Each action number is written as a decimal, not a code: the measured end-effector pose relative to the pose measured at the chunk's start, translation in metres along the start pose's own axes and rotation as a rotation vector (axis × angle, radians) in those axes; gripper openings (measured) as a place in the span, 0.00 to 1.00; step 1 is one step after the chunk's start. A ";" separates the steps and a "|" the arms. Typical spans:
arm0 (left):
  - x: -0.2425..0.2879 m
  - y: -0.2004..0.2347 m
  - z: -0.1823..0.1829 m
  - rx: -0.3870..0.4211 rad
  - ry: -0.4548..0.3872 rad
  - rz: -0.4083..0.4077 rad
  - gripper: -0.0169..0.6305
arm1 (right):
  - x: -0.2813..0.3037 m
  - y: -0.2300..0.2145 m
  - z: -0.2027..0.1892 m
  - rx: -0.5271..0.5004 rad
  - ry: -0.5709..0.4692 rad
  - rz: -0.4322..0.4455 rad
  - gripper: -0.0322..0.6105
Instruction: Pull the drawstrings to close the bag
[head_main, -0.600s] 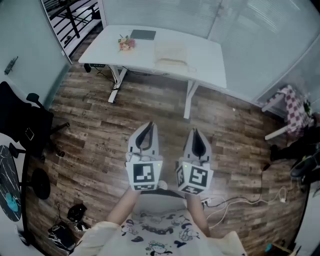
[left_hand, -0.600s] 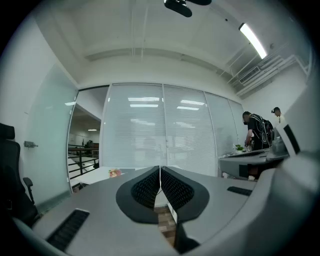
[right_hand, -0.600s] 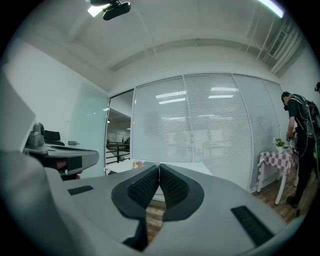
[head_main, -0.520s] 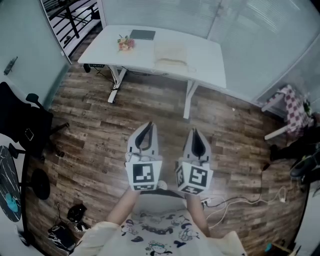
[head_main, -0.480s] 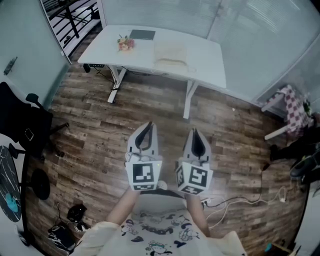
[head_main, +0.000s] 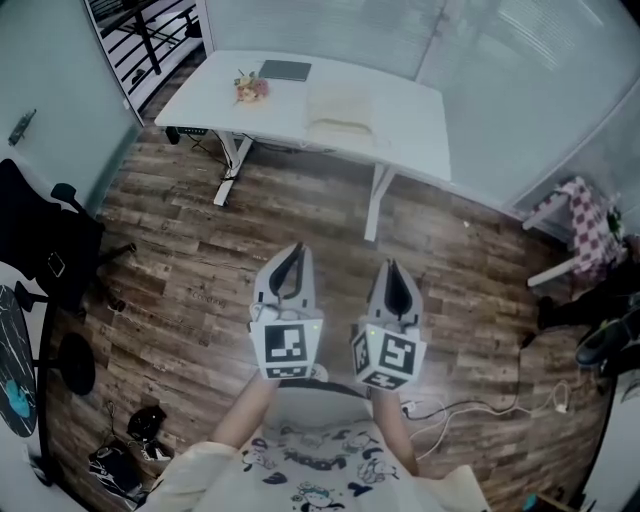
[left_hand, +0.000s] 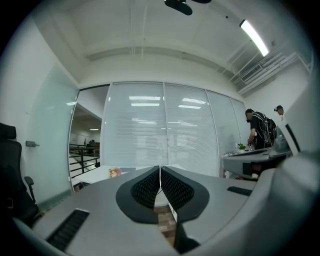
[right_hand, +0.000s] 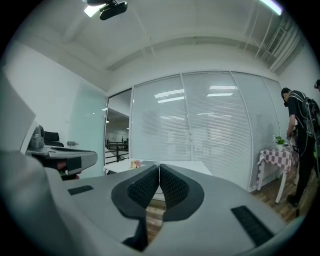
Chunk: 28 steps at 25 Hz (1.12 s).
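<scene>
This looks like an office. A white table (head_main: 420, 120) stands on a brown wood floor (head_main: 200, 250), with a flat dark thing like a laptop (head_main: 285, 70) on it. Behind it are big glass walls with white blinds (left_hand: 165, 130). A black office chair (head_main: 45, 245) sits at the side. A long light (left_hand: 255, 35) runs along the white ceiling. Wires (head_main: 480, 410) lie on the floor.

Both forearms reach toward twelve o'clock, side by side. The left gripper (head_main: 290, 262) and the right gripper (head_main: 392, 275) are held about level, each with fingers pressed together on nothing.
</scene>
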<state>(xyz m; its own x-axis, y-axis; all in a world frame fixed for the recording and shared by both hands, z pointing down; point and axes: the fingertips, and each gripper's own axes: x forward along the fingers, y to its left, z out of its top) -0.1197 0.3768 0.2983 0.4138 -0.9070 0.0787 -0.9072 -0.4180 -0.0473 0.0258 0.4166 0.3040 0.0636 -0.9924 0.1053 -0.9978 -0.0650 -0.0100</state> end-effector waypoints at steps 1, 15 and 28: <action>0.001 -0.002 -0.001 0.002 0.003 0.006 0.09 | 0.000 -0.003 -0.002 -0.001 0.004 0.006 0.08; 0.010 -0.020 -0.013 0.023 0.039 0.053 0.09 | 0.011 -0.022 -0.022 0.014 0.045 0.076 0.08; 0.109 0.003 -0.019 0.010 0.047 0.038 0.09 | 0.108 -0.040 -0.022 0.017 0.055 0.045 0.08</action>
<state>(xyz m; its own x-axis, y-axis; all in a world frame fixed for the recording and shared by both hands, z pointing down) -0.0783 0.2774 0.3254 0.3746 -0.9189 0.1237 -0.9213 -0.3839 -0.0616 0.0727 0.3140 0.3380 0.0176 -0.9872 0.1588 -0.9992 -0.0230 -0.0323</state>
